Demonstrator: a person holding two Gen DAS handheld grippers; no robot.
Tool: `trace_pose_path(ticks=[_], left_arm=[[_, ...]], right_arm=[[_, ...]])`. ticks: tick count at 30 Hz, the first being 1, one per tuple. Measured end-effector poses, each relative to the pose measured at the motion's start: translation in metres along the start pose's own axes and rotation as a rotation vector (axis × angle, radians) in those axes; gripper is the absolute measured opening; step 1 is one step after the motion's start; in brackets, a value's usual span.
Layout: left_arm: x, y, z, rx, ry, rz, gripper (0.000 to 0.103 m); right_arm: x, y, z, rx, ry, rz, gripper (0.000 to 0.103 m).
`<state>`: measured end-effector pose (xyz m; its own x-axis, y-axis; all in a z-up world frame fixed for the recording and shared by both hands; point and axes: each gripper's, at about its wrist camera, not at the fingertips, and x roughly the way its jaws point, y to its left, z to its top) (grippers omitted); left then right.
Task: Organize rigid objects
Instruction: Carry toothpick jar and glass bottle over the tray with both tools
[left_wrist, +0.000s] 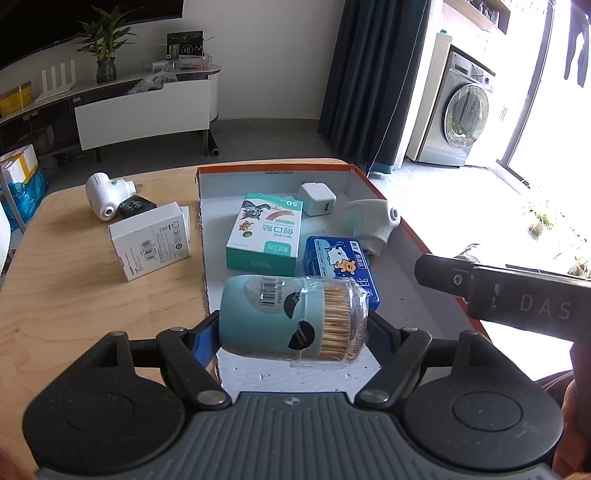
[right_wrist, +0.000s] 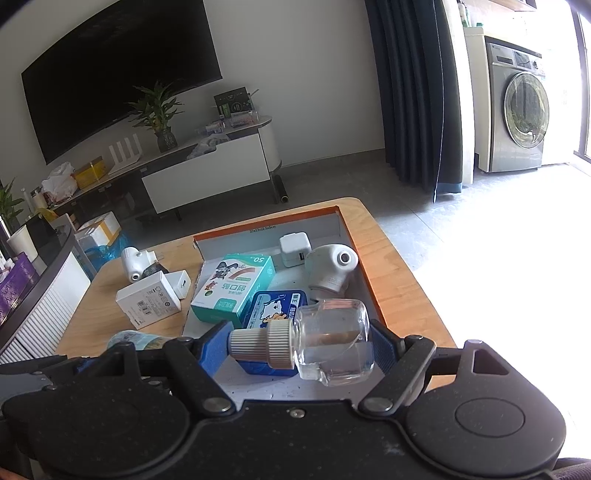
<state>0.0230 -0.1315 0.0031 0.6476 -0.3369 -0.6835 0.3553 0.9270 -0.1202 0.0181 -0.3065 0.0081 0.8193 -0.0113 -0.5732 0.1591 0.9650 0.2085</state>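
Counting the things in the orange-edged box (left_wrist: 373, 184) at the frame centre gives four lying inside: one green-and-white carton (left_wrist: 264, 230), one blue tin (left_wrist: 341, 267), one white charger cube (left_wrist: 317, 199) and one white plug-in device (left_wrist: 371, 221). On the wooden surface (left_wrist: 74, 295), at left, lie three more: one second white plug-in device (left_wrist: 105, 195), one small black item (left_wrist: 135, 206), one white carton (left_wrist: 153, 240). The left gripper (left_wrist: 293, 328) pinches one toothpick jar (left_wrist: 291, 319) lying sideways between its blue pads, low over the box. The right gripper (right_wrist: 299, 347) pinches one clear bottle (right_wrist: 332, 341) with a ribbed cap, also sideways, above the blue tin.
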Motion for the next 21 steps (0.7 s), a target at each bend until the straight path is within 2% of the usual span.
trace_pose_path(ticks=[21], left_arm=[[0.011, -0.004, 0.001, 0.012, 0.021, -0.015, 0.080]], right_arm=[[0.018, -0.005, 0.003, 0.006, 0.024, -0.013, 0.093]])
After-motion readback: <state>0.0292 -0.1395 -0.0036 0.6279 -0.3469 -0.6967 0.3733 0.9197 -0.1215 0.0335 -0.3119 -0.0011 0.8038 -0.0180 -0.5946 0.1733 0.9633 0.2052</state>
